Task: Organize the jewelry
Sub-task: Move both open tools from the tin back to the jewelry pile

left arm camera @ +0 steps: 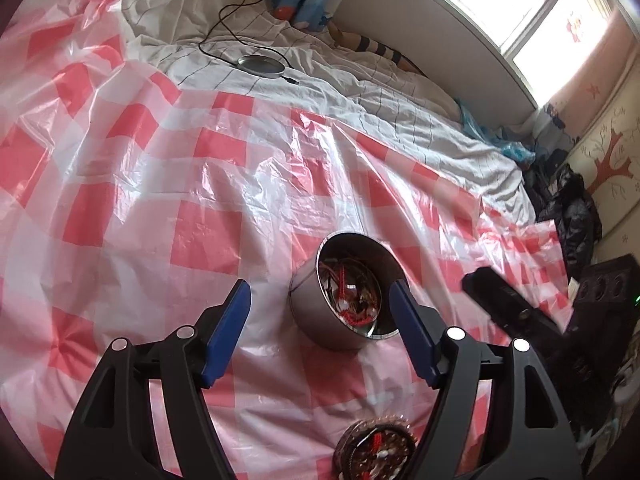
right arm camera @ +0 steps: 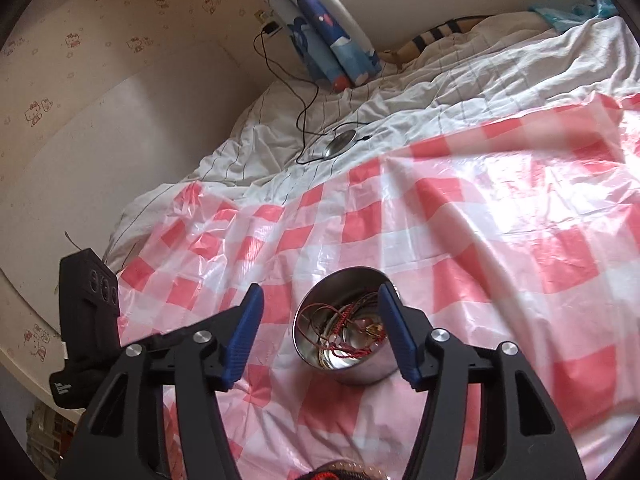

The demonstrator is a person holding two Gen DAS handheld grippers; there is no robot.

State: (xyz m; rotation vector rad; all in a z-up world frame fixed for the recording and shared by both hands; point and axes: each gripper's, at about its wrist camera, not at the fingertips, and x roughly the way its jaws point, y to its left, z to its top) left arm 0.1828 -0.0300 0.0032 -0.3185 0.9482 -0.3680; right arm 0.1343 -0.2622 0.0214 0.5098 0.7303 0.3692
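A round steel tin (left arm camera: pixel 320 304) sits tilted on the red-and-white checked plastic sheet (left arm camera: pixel 160 184). It holds tangled red cord and bead jewelry (left arm camera: pixel 354 300). My left gripper (left arm camera: pixel 320 292) is open, its blue fingers (left arm camera: pixel 228 328) on either side of the tin, not touching it. A dark beaded bracelet pile (left arm camera: pixel 376 452) lies below, near the frame's bottom edge. In the right wrist view the same tin (right arm camera: pixel 360 376) with jewelry (right arm camera: pixel 344 332) lies between the open right gripper (right arm camera: pixel 320 300) fingers (right arm camera: pixel 244 332). The right gripper shows blurred at the right of the left wrist view (left arm camera: pixel 512 304).
The sheet covers a bed with a rumpled white striped duvet (left arm camera: pixel 320 92). A round mirror (left arm camera: pixel 260 65) with a black cable lies on the duvet. Dark bags (left arm camera: pixel 568 204) sit by the bed's right edge. A wall (right arm camera: pixel 80 140) borders the left.
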